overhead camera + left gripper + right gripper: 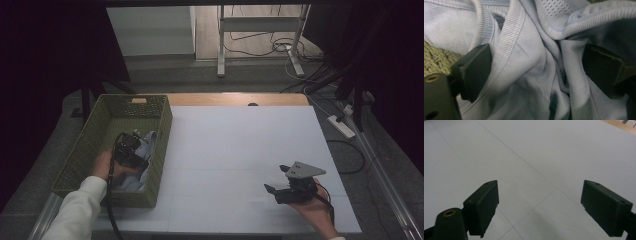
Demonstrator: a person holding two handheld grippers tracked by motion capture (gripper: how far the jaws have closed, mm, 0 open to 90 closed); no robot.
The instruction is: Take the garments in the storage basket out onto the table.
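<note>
A pale blue ribbed garment point(148, 144) lies crumpled in the green woven basket point(162, 127) at the table's left. My left gripper point(136, 152) is down inside the basket, held by a hand in a white sleeve. In the left gripper view its jaws stand wide apart and press into the garment point(524, 85), with folds and a ribbed hem between them; the left gripper point(536, 67) is open. A bit of basket weave point(434, 60) shows at the left. My right gripper point(276, 178) hovers low over the white table point(235, 145) near the front right, open with nothing between its jaws point(540, 195).
A wooden strip point(235, 99) runs along the table's far edge. Beyond the table stand a metal frame point(220, 45) and loose cables point(280, 46) on the floor. A power strip point(341, 126) lies off the right side. The white surface point(536, 150) stretches ahead of the right gripper.
</note>
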